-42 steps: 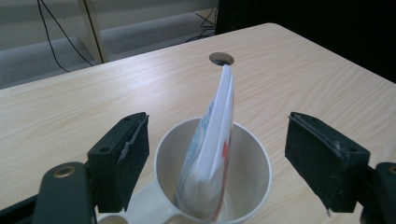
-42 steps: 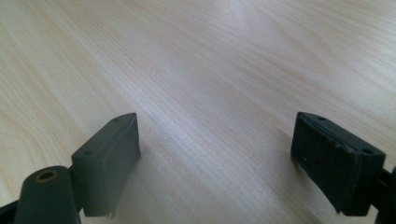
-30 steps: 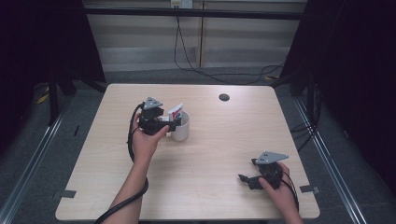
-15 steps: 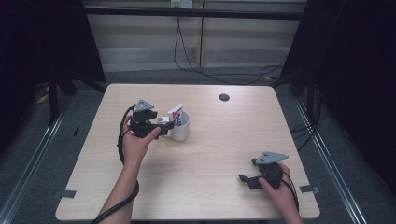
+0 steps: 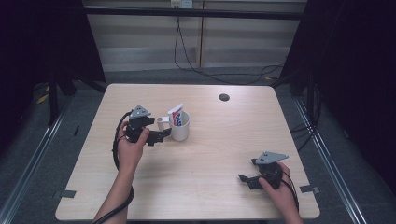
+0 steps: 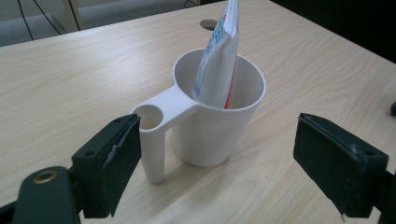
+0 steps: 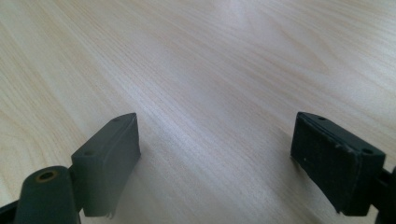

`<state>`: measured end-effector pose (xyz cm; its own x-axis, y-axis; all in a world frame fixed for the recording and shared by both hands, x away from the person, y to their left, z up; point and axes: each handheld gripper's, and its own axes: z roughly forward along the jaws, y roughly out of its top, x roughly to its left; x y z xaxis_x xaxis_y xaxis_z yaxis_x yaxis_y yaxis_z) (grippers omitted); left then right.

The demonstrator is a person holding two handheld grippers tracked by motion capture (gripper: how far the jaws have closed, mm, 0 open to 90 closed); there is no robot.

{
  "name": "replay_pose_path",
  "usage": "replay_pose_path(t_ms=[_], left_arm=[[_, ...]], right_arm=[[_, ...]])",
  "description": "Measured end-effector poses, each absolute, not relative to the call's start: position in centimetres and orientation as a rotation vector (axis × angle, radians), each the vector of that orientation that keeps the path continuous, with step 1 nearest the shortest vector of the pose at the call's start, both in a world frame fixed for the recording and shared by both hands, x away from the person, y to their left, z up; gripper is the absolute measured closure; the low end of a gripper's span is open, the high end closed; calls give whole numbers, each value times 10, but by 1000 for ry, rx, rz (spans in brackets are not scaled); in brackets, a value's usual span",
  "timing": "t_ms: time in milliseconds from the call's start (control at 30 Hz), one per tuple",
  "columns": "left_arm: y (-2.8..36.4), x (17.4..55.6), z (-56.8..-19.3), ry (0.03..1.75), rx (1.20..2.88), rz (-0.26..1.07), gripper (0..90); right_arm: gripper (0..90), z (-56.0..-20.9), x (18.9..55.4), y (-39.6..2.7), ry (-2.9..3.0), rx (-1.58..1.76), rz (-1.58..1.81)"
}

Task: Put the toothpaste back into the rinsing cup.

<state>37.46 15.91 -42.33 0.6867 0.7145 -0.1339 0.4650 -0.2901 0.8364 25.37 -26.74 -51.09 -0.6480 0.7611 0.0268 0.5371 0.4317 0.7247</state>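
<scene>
- White plastic cup point(image 6: 219, 116) with a hollow tubular side handle point(image 6: 154, 140): stood upright on the pale wooden table point(image 5: 210, 186), left of centre, directly ahead of the left gripper point(image 5: 161, 136).
- Toothpaste tube, white with blue and red print point(image 6: 217, 56): stood on end inside the cup, long axis near vertical, leaned against the rim.
- Left gripper: jaws held wide apart, nothing gripped; in the left gripper view the handle is seen just past the left jaw and the cup body between the two, neither touched.
- Approach: judged short and straight ahead; the handle faces this gripper and nothing stands between.
- Right gripper point(image 5: 247, 180): jaws spread wide over bare table near the front right corner, well apart from the cup; clearly the farther hand.
- Small dark round fitting point(image 5: 224, 97): set in the table toward the far edge, clear of the work.
</scene>
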Motion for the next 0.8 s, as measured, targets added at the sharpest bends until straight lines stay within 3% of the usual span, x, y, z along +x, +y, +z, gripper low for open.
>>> replay_pose_path(t_ms=[800], left_arm=[[176, 353, -455, 902, 1979, 302, 155]], right_arm=[[150, -511, 254, -267, 2383, 1119, 1041]])
